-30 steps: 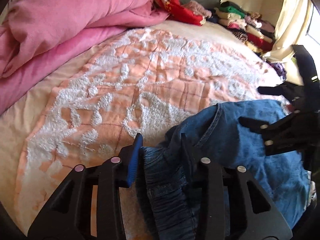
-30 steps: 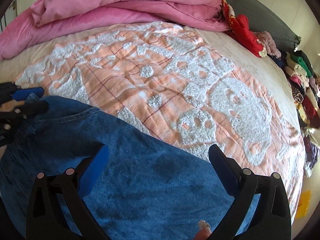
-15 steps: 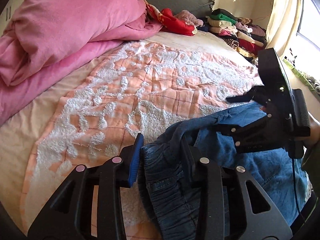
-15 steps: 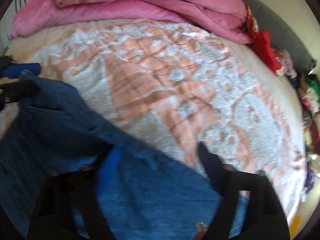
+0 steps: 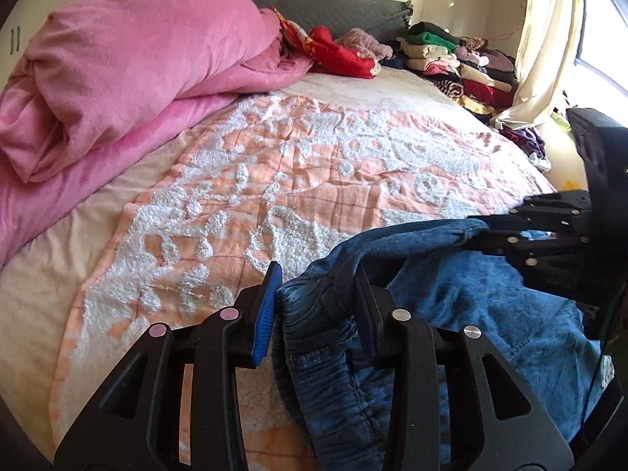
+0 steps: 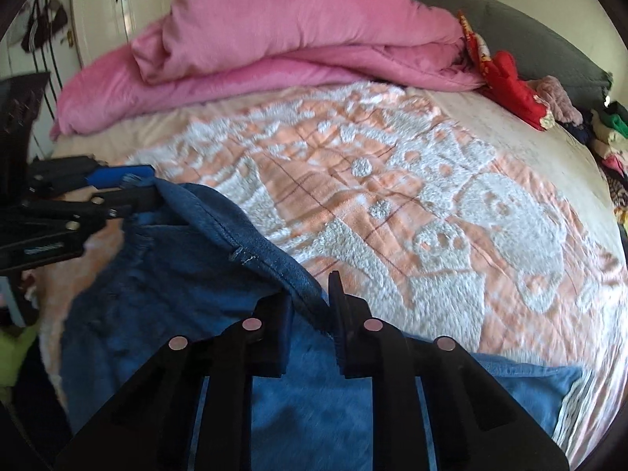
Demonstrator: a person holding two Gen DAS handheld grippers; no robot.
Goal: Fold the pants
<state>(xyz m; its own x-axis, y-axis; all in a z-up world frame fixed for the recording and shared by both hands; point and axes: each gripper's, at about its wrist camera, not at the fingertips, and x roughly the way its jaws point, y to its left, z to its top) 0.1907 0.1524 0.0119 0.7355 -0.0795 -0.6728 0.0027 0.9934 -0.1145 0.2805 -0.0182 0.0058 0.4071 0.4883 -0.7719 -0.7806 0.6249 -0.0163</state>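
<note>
The blue denim pants (image 5: pixel 490 314) lie bunched on the peach and white fuzzy bedspread (image 5: pixel 298 180). The left gripper (image 5: pixel 314 298) pinches the gathered stretchy waistband, which is squeezed between its two fingers. The right gripper (image 6: pixel 310 306) pinches a stitched edge of the same pants, and that edge runs up and away from its fingers toward the left gripper. Both grippers are closed on cloth, not spread.

The edge between the two grippers hangs a little loose. I think the step now is to lift and spread the pants so they can be laid flat. To do it well, pull the two grippers apart gently until the edge between them goes straight. Keep both at the same height so the cloth does not twist. Then lay the pants down on the open bedspread ahead of the fingers, away from the big pink folded blanket (image 5: pixel 129 74) far beyond the fingertips.
</note>
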